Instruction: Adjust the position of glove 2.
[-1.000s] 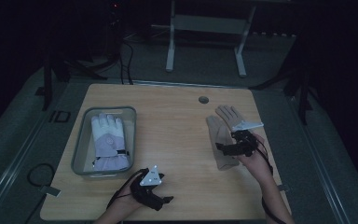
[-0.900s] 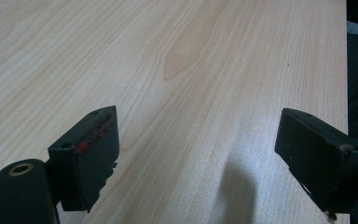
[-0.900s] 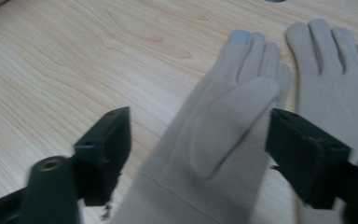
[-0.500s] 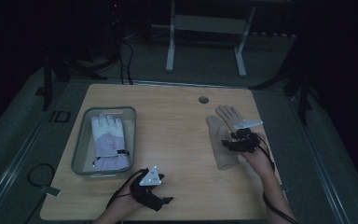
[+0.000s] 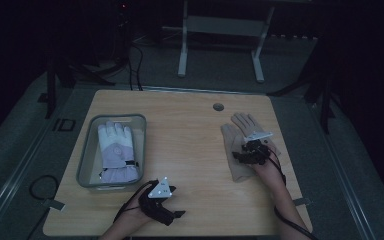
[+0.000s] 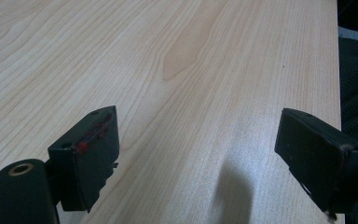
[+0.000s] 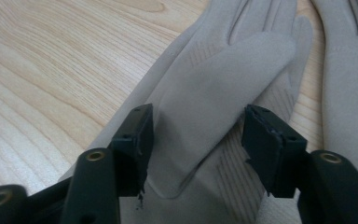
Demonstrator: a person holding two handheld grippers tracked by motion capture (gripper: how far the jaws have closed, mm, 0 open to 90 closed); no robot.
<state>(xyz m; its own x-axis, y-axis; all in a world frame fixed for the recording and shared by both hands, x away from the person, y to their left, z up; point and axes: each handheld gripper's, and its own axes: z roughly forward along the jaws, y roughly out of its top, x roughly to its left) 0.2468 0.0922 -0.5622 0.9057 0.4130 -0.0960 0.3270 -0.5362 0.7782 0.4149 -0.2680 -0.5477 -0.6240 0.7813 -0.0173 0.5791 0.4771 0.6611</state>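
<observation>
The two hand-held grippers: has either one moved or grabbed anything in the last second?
Hardly. The right gripper shifted slightly over the beige gloves, toward the person; its jaws are open, either side of a glove thumb, gripping nothing yet. The left gripper stayed put, open above bare table. The white glove still lies in the clear bin.
</observation>
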